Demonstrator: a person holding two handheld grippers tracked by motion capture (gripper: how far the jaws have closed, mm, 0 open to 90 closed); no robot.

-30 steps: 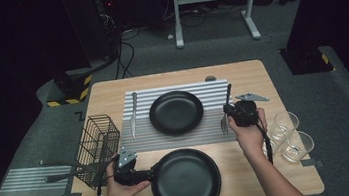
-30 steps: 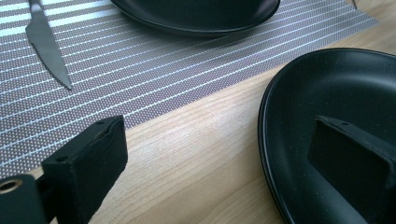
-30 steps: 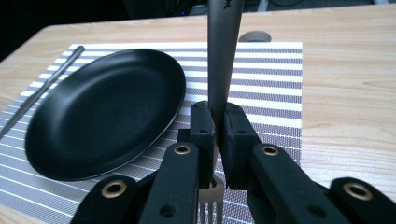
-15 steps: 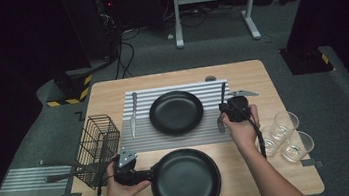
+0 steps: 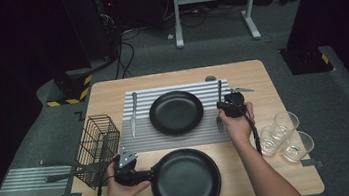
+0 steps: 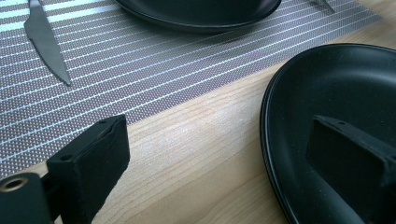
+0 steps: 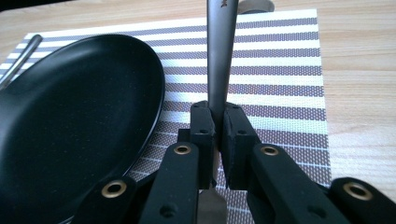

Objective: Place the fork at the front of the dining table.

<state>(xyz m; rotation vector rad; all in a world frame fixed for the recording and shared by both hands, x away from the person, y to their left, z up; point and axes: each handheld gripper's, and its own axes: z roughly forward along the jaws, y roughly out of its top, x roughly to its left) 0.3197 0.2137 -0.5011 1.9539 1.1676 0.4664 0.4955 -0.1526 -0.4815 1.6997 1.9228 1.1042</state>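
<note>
Wooden table (image 5: pixel 112 98), striped placemat (image 5: pixel 147 136) laid across it. A metal utensil (image 7: pixel 219 56) is clamped by its handle in the closed right gripper (image 7: pixel 215 123), over the mat's right edge beside the far black plate (image 5: pixel 176 112). The left gripper (image 6: pixel 224 154) is seen wide open, straddling the rim of the near black plate (image 5: pixel 187 181). A knife (image 5: pixel 134 114) is laid on the mat's left.

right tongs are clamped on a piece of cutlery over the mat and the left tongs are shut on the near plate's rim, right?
Not quite. The left tongs are open: in the left gripper view the jaws stand wide apart, one over the table, the other over the near plate, not pressing its rim. The rest holds: the right tongs are clamped on a piece of cutlery over the mat.
</note>
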